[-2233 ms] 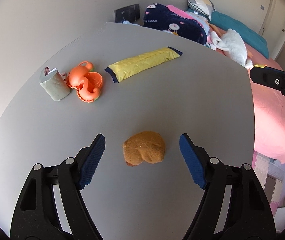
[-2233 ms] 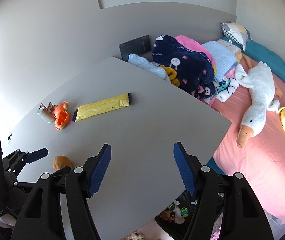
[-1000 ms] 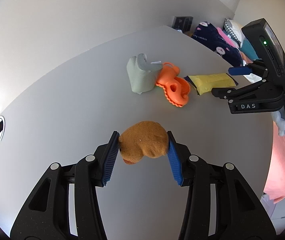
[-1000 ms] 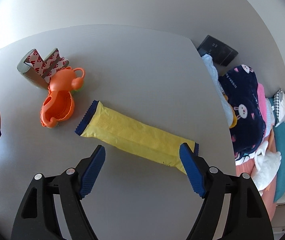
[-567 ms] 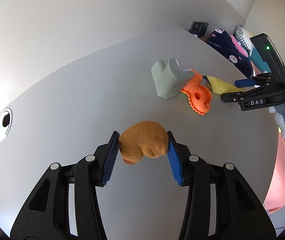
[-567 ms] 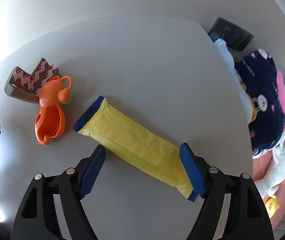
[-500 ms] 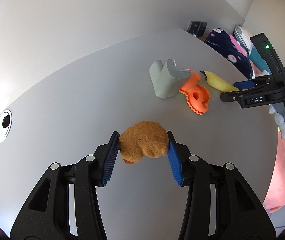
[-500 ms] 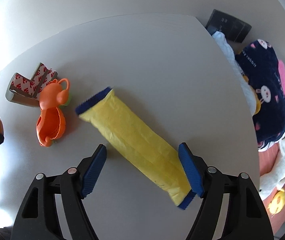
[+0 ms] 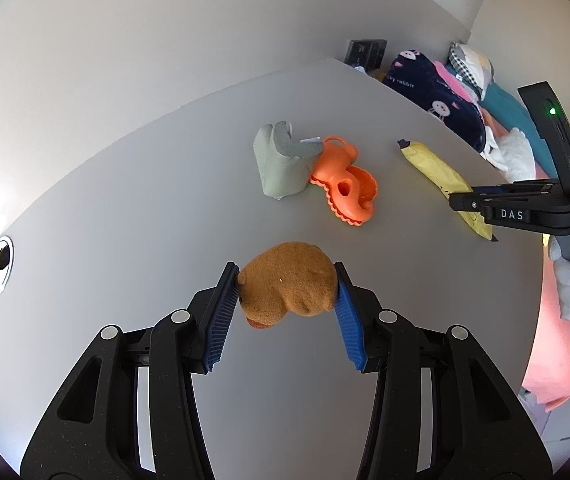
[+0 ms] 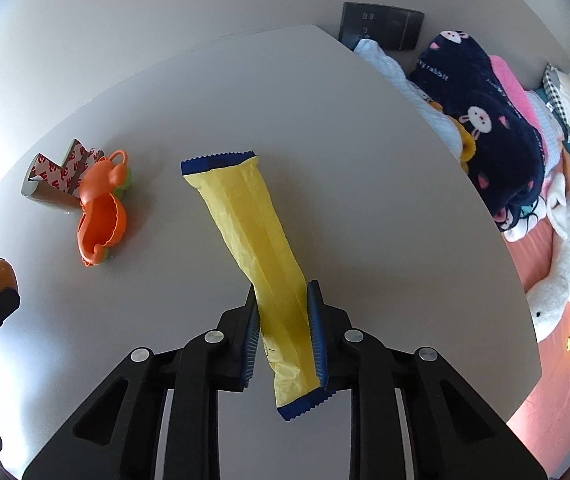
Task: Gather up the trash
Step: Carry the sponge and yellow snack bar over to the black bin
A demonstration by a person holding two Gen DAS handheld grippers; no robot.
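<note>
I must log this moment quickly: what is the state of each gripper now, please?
Left gripper: closed on the brown plush lump.
Right gripper: jaws closing on the yellow wrapper, pads pressing it.

Open tabletop (image 9: pixel 133 216): bare toward the cable hole (image 9: pixel 1 266).
Far obstacles: 2 touching items, grey carton (image 9: pixel 281 166) and orange toy (image 9: pixel 345 190).
Right edge: bedding pile (image 10: pixel 481 120).

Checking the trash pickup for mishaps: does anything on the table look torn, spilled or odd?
The grey carton by the orange toy is torn open at its top. Nothing has spilled. The yellow wrapper is creased.
</note>
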